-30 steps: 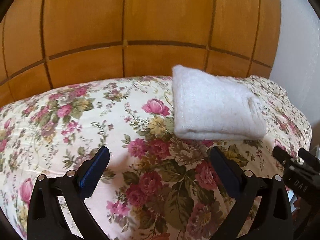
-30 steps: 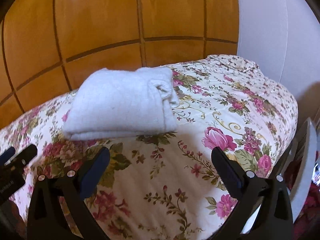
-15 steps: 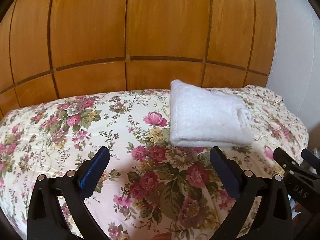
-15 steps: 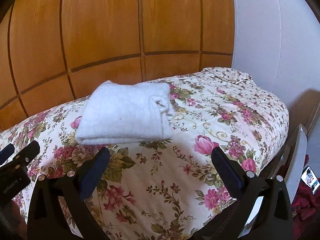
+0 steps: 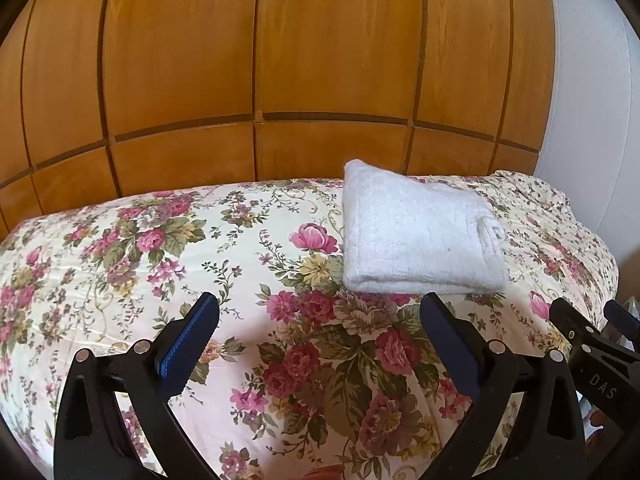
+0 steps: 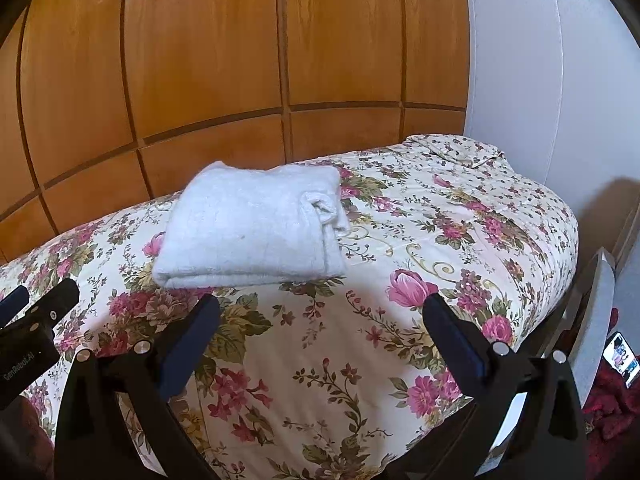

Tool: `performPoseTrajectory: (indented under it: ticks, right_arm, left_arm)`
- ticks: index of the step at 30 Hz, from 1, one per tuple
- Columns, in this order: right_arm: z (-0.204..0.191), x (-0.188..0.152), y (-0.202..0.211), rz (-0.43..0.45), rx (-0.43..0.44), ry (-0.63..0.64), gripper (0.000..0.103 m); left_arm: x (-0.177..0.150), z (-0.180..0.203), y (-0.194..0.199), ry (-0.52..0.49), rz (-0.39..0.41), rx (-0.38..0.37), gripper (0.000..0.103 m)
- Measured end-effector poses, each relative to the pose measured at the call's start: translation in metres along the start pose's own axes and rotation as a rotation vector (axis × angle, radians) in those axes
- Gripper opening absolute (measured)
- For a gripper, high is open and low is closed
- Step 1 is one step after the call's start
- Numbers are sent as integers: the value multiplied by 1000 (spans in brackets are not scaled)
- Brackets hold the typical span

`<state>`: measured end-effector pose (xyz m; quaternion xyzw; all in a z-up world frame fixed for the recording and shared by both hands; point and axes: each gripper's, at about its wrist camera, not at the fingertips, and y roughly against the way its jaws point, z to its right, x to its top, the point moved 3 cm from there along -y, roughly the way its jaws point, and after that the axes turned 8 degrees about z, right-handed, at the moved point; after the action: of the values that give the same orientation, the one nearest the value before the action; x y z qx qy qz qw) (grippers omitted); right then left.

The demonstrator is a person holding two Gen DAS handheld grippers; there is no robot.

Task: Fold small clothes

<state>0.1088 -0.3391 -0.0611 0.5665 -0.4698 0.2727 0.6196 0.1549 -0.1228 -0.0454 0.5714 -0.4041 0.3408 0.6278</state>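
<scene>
1. Left wrist view: the left hand-held gripper [image 5: 316, 332] hangs above the bed [image 5: 120, 280] with its jaws spread wide and nothing between them. Its blue-padded fingers [image 5: 188, 344] are clear of the cloth.
2. Right wrist view: the right hand-held gripper [image 6: 320, 332] is likewise wide open and empty, low over the flowered bedspread [image 6: 460, 240].
3. The white garment [image 5: 416, 240] lies on the bedspread as a folded, roughly rectangular bundle near the wooden panelled wall [image 5: 320, 60]. From the left view it sits ahead and to the right; from the right view the same garment [image 6: 252, 228] sits ahead and to the left. It lies between the two grippers and apart from both.
4. Judged from how it lies, folding looks finished or nearly so: a thick rounded fold runs along the near edge, and a small rolled cuff or corner [image 6: 322, 204] shows at its right end.
5. Handling, as a judgement: the fabric looks fluffy, soft and light, with no stiffness, so it would sag and unfold if lifted by one layer.
6. Best hold would be across the thick near fold, pinching all layers together, one gripper toward each end.
7. The loose cuff end is the risky spot, since pulling there would likely open the bundle.
</scene>
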Motion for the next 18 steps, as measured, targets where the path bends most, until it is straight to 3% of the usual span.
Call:
performPoseTrajectory:
  ticks: [18]
  right_arm:
    - [1,-1,-3,-12,4,-2,101]
  left_arm:
    - [-4,1,-3,1,-18,-9,99]
